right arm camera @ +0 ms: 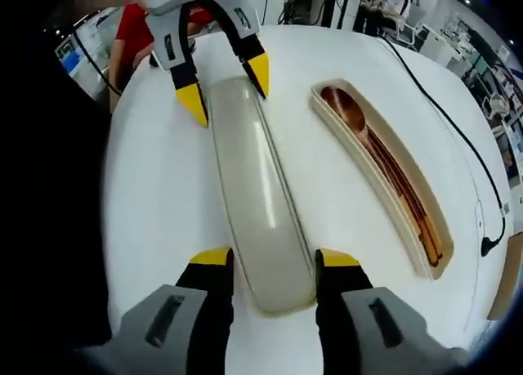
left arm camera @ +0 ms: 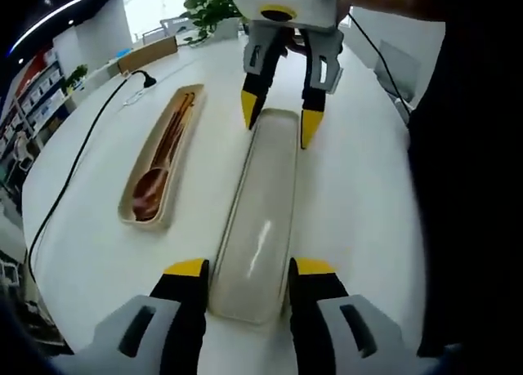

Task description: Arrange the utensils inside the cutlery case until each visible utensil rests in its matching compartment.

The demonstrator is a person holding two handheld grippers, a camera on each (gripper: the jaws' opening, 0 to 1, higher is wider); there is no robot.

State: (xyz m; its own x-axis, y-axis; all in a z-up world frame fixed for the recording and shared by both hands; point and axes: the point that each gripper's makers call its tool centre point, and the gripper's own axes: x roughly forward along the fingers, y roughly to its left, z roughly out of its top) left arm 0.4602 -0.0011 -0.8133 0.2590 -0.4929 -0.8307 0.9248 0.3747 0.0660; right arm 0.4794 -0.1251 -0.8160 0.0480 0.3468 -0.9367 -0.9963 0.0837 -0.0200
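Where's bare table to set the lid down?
Free: the table between the cable and the case base; also right of the lid. Crowded: both lid ends, straddled by the left gripper and right gripper.
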